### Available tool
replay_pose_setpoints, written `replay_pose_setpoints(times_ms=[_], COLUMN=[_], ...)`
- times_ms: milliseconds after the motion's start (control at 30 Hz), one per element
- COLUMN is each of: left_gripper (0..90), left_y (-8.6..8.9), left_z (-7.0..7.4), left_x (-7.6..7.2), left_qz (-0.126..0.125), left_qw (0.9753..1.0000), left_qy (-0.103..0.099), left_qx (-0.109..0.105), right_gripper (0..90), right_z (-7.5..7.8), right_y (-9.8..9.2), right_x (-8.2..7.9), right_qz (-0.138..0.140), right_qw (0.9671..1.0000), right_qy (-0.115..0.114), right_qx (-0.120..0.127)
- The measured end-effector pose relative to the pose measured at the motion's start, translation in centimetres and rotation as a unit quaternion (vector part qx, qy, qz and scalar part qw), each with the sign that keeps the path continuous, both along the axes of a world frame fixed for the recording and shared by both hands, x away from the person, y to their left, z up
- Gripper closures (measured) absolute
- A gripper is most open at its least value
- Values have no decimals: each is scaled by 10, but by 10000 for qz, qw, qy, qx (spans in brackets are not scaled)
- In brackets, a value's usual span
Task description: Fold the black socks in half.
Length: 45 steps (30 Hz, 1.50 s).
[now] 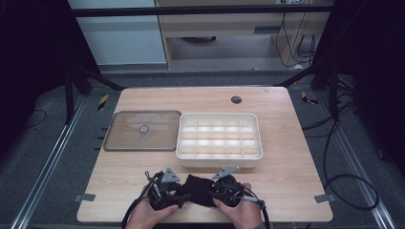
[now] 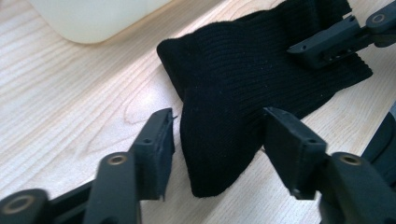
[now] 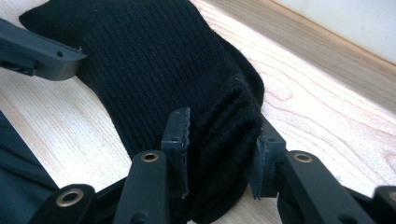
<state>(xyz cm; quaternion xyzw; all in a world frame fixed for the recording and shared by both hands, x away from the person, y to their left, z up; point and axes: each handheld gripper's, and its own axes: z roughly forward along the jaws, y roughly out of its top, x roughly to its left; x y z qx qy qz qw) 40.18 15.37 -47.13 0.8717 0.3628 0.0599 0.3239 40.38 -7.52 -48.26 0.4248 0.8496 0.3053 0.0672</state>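
Black sock (image 1: 198, 189) lies on the near surface (image 1: 286, 157), right hand-held gripper (image 3: 219, 149) pinching one end, left hand-held gripper (image 2: 217, 140) open astride the other; it likely needs a full-depth bite.

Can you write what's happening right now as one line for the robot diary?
left gripper: open around sock end | right gripper: shut on sock | tray: empty | lid: flat beside tray
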Motion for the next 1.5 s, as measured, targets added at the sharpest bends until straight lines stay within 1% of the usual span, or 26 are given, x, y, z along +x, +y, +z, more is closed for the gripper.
replay_pose_setpoints(times_ms=[67, 133, 267, 333, 467, 533, 633, 733, 767, 800, 900, 1067, 1167, 1233, 1267, 1400, 1433, 1500], left_gripper=[497, 526, 619, 673, 760, 793, 807, 811, 812, 813, 813, 814, 815, 815, 815, 816, 816, 816], left_y=[0, -2, -5, -5, -5, -5, -7, -6, -6, -6, -5, -3, -2, -2, -2, -2, -1, -1], left_z=[1, 1, -2, -2, -2, -2, -1, -1, -1, 0, 1, 5, 5, 6, 7, 8, 9, 10], left_x=[-1, -1, -1, -1, 4, 7, 7, 7, 7, 7, 5, 2, 3, 4, 4, 5, 5, 4], left_qz=[-9, -44, -101, -81, -159, -170, -213, -201, -197, -207, -212, -240, -220, -210, -220, -233, -237, -229], left_qw=[10000, 10000, 9998, 9998, 9996, 9996, 9995, 9996, 9996, 9995, 9996, 9996, 9997, 9997, 9997, 9997, 9996, 9997], left_qy=[15, 30, 121, 119, 185, 212, 169, 167, 174, 167, 122, 102, 91, 81, 56, 50, 60, 51], left_qx=[-20, 30, 87, 101, 142, 108, 181, 143, 140, 144, 151, 116, 102, 81, 87, 100, 114, 117], right_gripper=[648, 649, 649, 649, 648, 643, 610, 583, 584, 587, 597, 609, 598, 574, 567, 583, 595, 618], right_z=[0, 0, 0, 0, 0, 0, 2, 5, 6, 5, 5, 4, 5, 6, 7, 7, 7, 6], right_y=[0, 1, 0, 1, 1, 1, 0, -1, -1, -1, 1, 2, 2, 2, 2, 2, 4, 6], right_x=[-1, -1, -1, -1, -2, -2, -2, -1, -1, -1, -1, -1, -1, -2, -2, -3, -3, -3], right_qz=[-8, -26, 1, 6, 2, 24, 43, 28, -5, 20, 58, 54, 70, 51, 59, 88, 71, 133], right_qw=[10000, 10000, 10000, 10000, 10000, 9999, 9999, 9997, 9998, 9998, 9997, 9998, 9998, 9998, 9997, 9995, 9997, 9996], right_qy=[-12, -13, -32, -25, -44, -103, -134, -213, -190, -184, -179, -159, -172, -190, -228, -270, -206, -219], right_qx=[-5, -16, -34, -39, -30, -42, -87, -69, -57, -58, -129, -99, -93, -81, -114, -125, -130, -152])
